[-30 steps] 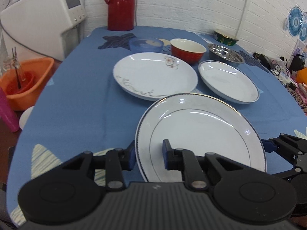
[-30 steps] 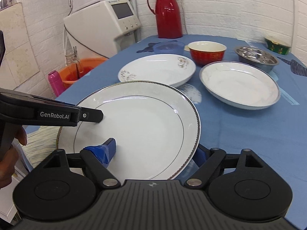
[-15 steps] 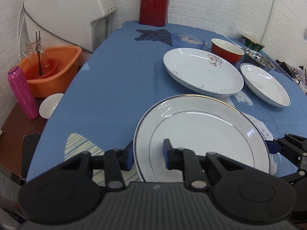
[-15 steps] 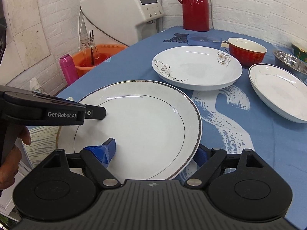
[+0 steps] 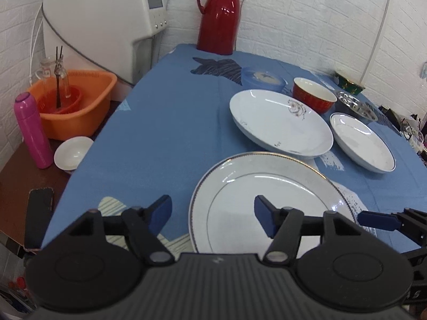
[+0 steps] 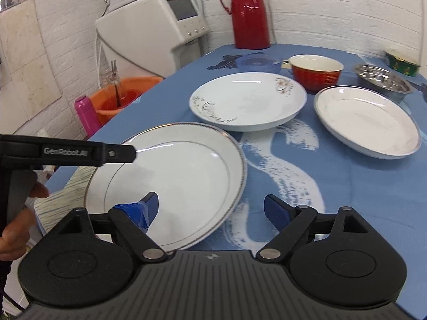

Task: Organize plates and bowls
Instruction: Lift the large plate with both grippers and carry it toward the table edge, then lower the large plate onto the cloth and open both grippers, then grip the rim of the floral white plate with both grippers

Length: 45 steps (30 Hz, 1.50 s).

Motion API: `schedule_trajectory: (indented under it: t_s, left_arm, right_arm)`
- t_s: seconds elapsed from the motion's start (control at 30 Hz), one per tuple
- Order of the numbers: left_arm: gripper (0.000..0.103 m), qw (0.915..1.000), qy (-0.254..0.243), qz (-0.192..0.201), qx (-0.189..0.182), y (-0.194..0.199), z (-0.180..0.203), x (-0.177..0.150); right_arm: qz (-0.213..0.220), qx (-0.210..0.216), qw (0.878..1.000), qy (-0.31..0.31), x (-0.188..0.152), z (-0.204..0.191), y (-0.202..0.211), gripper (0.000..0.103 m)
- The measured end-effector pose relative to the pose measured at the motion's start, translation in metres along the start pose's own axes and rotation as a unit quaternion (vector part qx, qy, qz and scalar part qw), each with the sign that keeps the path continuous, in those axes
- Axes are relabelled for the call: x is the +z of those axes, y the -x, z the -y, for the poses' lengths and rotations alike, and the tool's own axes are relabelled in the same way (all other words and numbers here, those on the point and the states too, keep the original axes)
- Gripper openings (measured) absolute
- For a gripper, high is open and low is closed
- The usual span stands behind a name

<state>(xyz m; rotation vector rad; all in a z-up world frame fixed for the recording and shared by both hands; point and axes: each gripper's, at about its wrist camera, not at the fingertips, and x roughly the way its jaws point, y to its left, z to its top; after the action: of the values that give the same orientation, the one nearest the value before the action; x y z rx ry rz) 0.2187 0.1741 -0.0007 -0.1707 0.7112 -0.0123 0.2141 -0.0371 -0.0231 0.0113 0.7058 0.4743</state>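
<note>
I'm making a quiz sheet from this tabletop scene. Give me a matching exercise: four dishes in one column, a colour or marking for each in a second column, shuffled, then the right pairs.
Column one:
1. nearest plate
2. middle plate
3. bowl behind the middle plate
4. bowl at the far right

Column two:
A. shiny bare metal
B. thin gold line on its rim, plain white centre
C. red outside, cream inside
D. white with a dark floral sprig pattern

Pairs: 1-B, 2-D, 3-C, 4-A
</note>
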Motion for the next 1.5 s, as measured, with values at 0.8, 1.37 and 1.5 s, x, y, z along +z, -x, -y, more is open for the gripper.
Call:
schedule_trajectory:
  t_s: [0.8,1.37,1.5]
  left_arm:
    - [0.081,0.9994,0.014,0.027,0.018,-0.021,-0.005,0.054]
    - [0.080,0.9974,-0.012,-0.061,-0.036,-0.143,0.009,0.123]
    - [0.080,0.9971,0.001,-0.066,-0.038,-0.148,0.004,0.122]
  right_arm:
    - [-0.036,0.013,0.986,-0.164,0.074,0.071,-0.073,0.074]
    - [-0.064,-0.014,0.988,-0.138,0.102,0.062,-0.119,0.076]
    - [-0.073,-0.003,0.989,-0.132,0.109,0.059,-0.127,0.076]
